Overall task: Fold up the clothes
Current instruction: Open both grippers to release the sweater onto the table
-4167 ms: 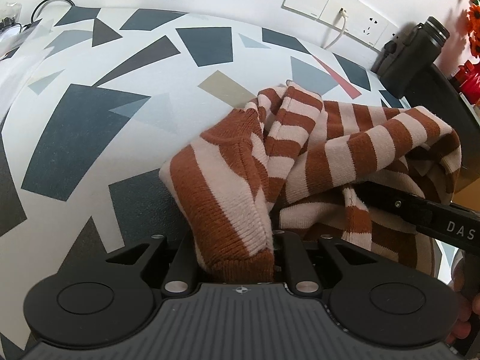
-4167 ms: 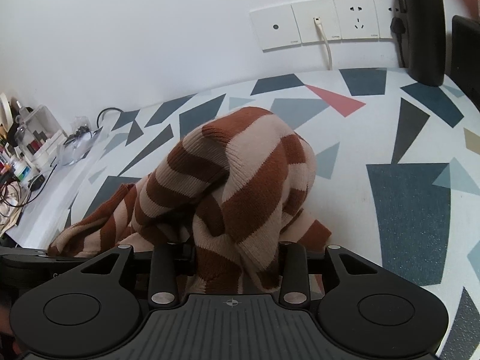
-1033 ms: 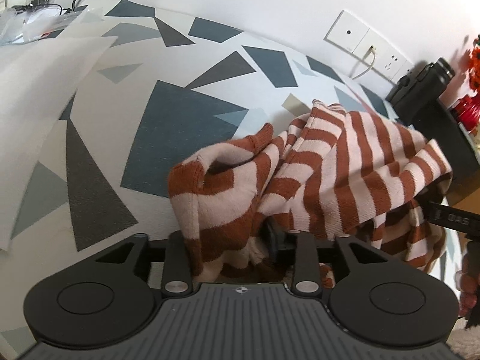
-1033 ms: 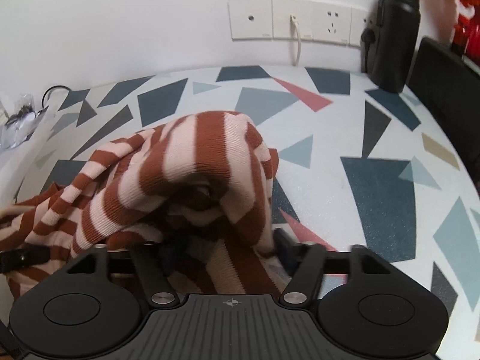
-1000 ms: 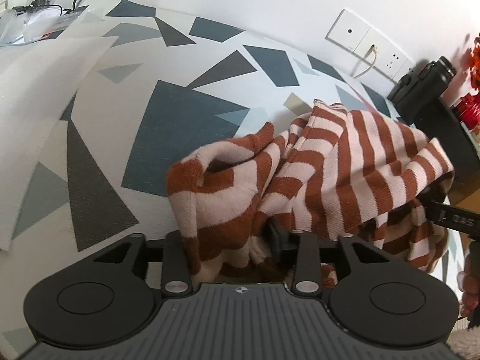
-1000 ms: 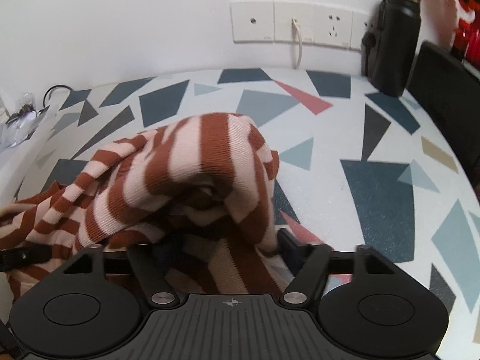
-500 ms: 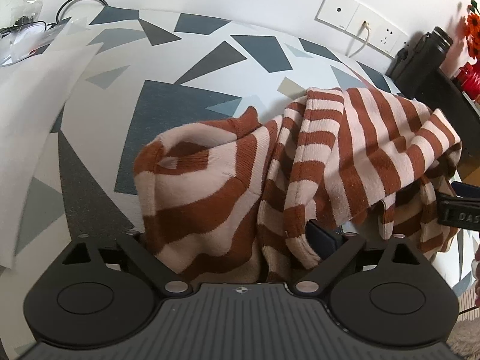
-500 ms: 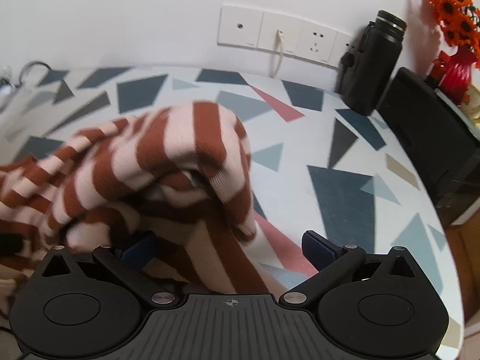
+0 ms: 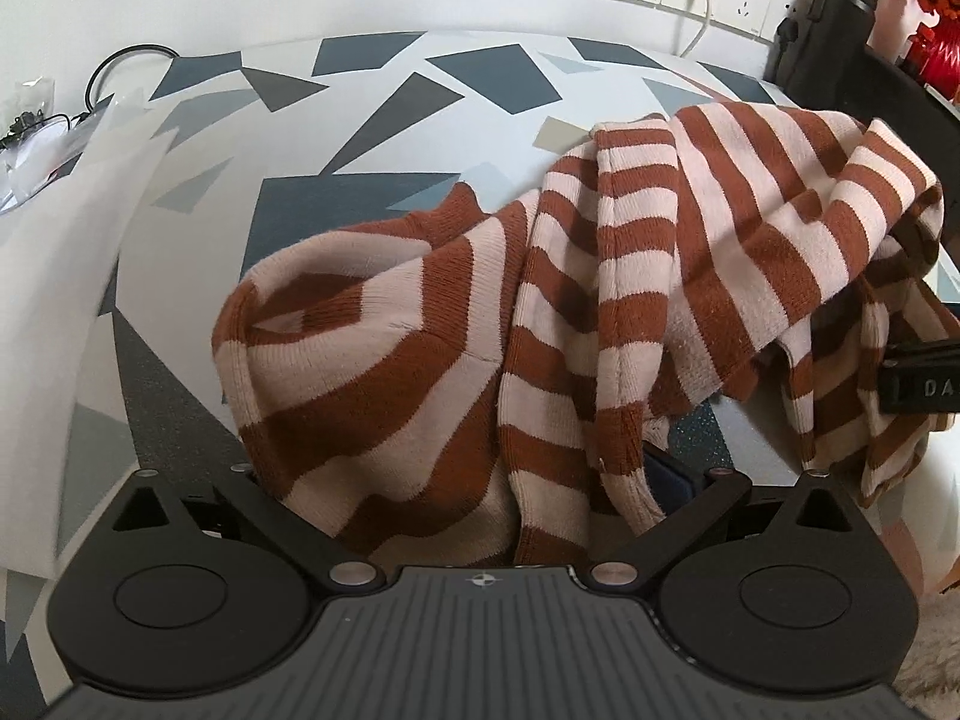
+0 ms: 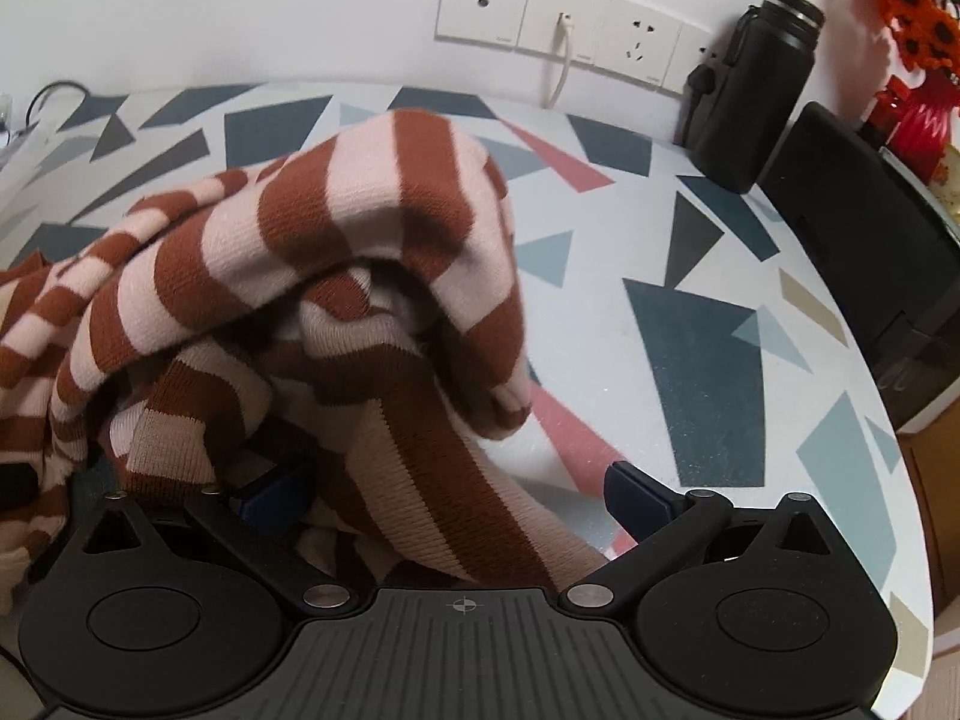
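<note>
Black ribbed claw (image 9: 480,474), blue pads (image 10: 636,489)

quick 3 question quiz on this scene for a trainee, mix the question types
1. True or false: the right gripper is clamped shut on the striped sweater.
2. What stands against the wall below the sockets? A) black bottle B) kettle C) lamp
3. Fill in: the sweater lies in a loose ____ on the patterned table, not folded flat.

Key
1. False: its jaws are spread wide, with the knit lying loose between them.
2. A, the black bottle.
3. heap
</note>
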Available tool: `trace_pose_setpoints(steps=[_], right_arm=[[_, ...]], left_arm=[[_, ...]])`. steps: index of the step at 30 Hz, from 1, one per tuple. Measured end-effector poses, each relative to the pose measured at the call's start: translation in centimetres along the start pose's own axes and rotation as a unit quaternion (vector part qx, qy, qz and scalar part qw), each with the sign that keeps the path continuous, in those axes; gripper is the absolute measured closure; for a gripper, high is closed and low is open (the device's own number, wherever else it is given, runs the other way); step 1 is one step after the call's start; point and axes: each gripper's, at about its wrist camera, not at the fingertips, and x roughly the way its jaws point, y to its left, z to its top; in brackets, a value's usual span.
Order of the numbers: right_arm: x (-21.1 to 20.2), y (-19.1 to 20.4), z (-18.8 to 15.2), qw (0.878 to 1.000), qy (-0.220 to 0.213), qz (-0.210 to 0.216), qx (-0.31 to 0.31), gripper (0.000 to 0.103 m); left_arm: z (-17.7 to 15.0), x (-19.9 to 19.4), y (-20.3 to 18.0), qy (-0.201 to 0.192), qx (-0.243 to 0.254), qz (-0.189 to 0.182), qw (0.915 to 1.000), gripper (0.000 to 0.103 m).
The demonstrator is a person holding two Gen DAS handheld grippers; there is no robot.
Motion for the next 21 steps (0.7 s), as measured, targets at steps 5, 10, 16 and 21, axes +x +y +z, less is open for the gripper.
trace_pose_setpoints(steps=[5, 10, 16, 21], right_arm=[[0.7, 0.7, 0.0, 1.0, 0.011, 0.0, -0.021, 0.001], [1.0, 0.9, -0.1, 1.0, 0.011, 0.004, -0.024, 0.001], [1.4, 0.0, -0.1, 1.0, 0.018, 0.023, -0.002, 0.001], [1.7, -0.4, -0.2, 0.999, 0.016, 0.038, 0.001, 0.001]], left_arm=[[-0.1, 0.1, 0.0, -0.003, 0.002, 0.001, 1.0, 0.0], [-0.1, 0.1, -0.2, -0.008, 0.002, 0.006, 1.0, 0.0], [-0.3, 0.1, -0.3, -0.012, 0.0, 0.01, 0.9999, 0.0], [-0.4, 0.2, -0.5, -0.018, 0.009, 0.009, 0.9997, 0.0]])
